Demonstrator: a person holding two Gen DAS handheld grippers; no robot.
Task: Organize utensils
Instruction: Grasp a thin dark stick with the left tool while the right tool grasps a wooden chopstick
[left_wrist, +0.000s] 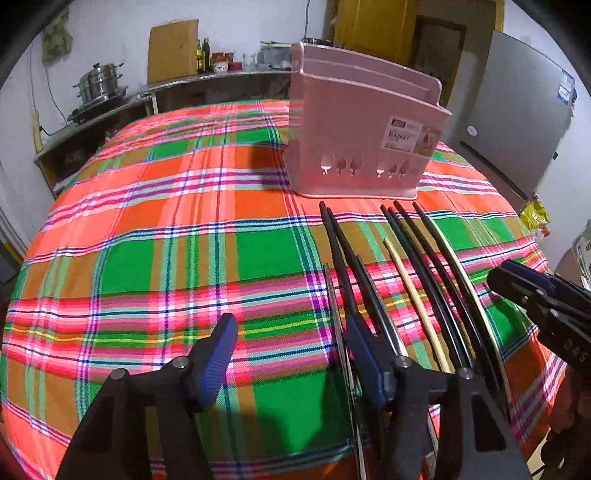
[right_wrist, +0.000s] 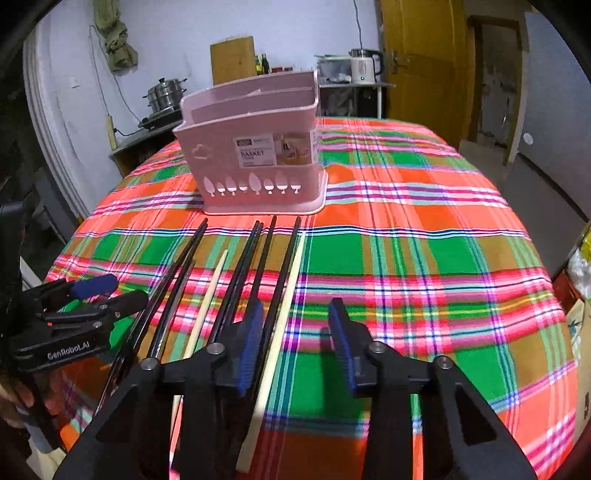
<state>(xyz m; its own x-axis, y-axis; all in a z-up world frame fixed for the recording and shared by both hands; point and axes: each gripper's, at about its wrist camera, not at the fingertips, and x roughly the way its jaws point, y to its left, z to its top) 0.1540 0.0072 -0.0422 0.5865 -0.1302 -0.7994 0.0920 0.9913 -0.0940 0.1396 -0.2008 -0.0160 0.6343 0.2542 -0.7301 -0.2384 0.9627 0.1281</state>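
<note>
Two grippers hang over the table, and both have their blue pads spread wide with nothing between them. The left gripper (left_wrist: 291, 354) hovers just left of the row of sticks, its right pad over the nearest black ones. The right gripper (right_wrist: 295, 343) hovers over the right end of the row, its left pad above the pale chopstick (right_wrist: 284, 295) at the edge. The black chopsticks (right_wrist: 258, 266) lie side by side on the plaid tablecloth (right_wrist: 424, 258), tips pointing at the pink utensil basket (right_wrist: 255, 162), which stands upright just past them. A shorter pale chopstick (right_wrist: 210, 291) lies among the black ones. I think these sticks are light, thin, stiff and smooth, so they can slip or roll. It looks best to pinch one near its middle or thick end, across its width, and squeeze gently but firmly. The ones lying tight together look hard to take one at a time. The left wrist view shows the basket from its corner, with a gray fridge (left_wrist: 517, 122) behind it, and what may be a shiny metal utensil (left_wrist: 334, 306) at the left of the row. The right wrist view shows the basket's open top with its dividers, and the person's hand (right_wrist: 22, 402) holding the left gripper.
</note>
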